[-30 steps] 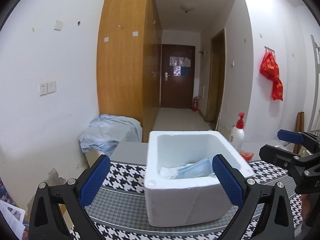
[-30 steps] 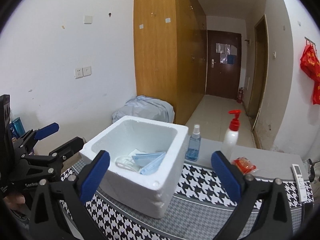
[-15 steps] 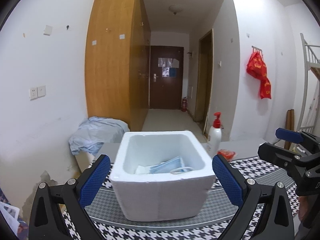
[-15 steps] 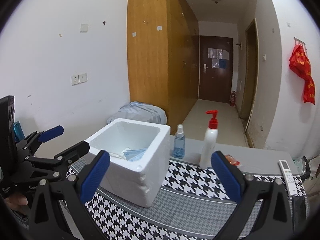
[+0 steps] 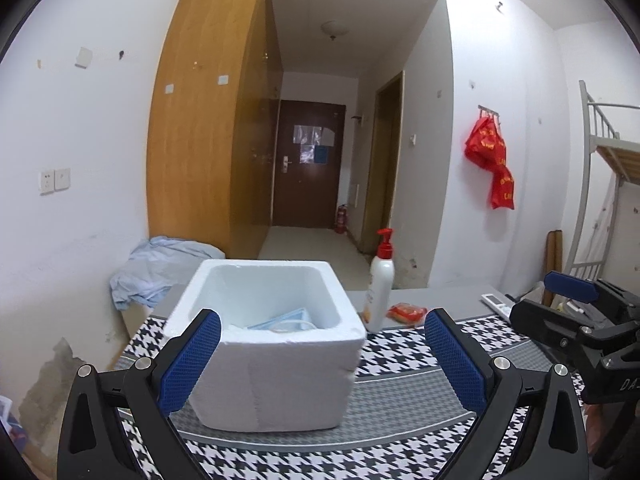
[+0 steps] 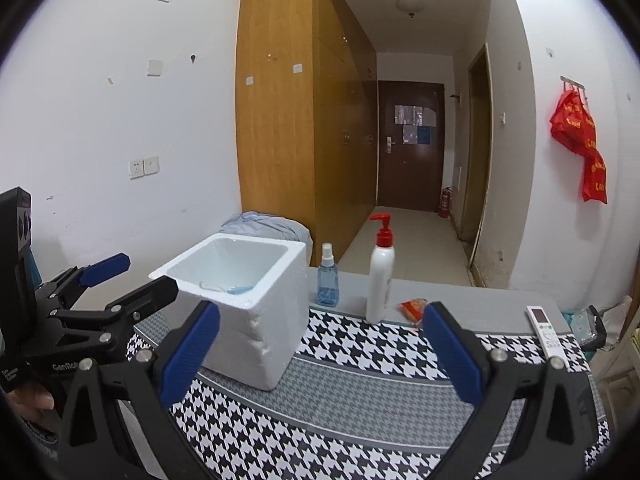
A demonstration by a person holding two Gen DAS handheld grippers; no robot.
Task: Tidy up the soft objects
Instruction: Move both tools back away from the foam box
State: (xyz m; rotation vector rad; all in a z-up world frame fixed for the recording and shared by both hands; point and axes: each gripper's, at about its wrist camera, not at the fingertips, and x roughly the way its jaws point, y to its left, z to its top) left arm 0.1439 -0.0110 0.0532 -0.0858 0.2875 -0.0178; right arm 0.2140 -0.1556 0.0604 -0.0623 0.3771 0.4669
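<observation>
- Both claws spread wide, gripping nothing: left claw (image 5: 322, 364) faces the foam box (image 5: 272, 376), right claw (image 6: 320, 354) hangs over the houndstooth tabletop (image 6: 360, 396).
- Blue face masks (image 5: 286, 319) lie inside the box, so sorting looks mostly done.
- Red packet (image 5: 407, 313) sits beside the lotion pump bottle (image 6: 380, 280); possibly the next pick.
- Only the right view shows the blue spray bottle (image 6: 328, 280), hidden behind the box on the left view.
</observation>
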